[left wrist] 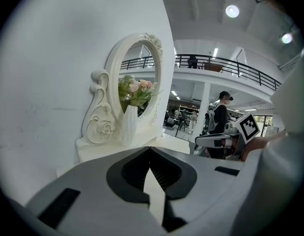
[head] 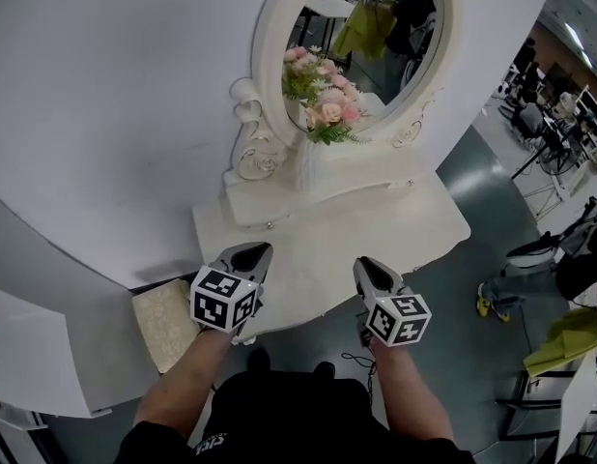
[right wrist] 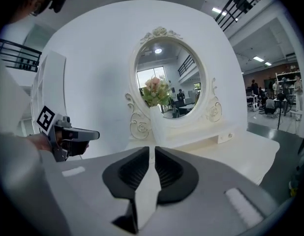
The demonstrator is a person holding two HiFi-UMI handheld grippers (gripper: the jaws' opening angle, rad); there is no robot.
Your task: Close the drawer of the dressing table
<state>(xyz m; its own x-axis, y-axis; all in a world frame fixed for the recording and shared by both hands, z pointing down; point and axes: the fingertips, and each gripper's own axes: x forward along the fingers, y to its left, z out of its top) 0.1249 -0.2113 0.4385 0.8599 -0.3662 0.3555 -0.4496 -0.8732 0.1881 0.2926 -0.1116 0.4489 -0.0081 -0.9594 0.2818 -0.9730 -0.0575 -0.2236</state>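
A curved white wall panel (head: 115, 114) fills the upper left of the head view, and the white desk (head: 424, 225) stands against it in the middle of the frame. An oval mirror (head: 395, 61) in a carved frame rises from the back of the desk. A beige cushioned stool (head: 168, 325) sits on the floor at the lower left.

Under the mirror runs a low box holding the drawer (head: 352, 197), with a small knob (head: 270, 224) at its left end and another towards its right. From above the fronts look flush. I cannot tell whether one sits slightly proud, or whether a drawer hangs out under the desk top.

A white vase (head: 308, 162) of pink flowers (head: 323, 100) stands on that box.

Both claws hover over the near edge of the desk, clear of the drawer. The left claw (head: 255, 254) has its tips pressed together with nothing in it. The right claw (head: 366, 269) shows a narrow slit between its pads, also empty.

I would guess the drawer is light and rigid with a glossy, slippery painted face. It should slide home with a flat, square push beside the knob, with no need to pinch. A hard shove could rock the vase above it.
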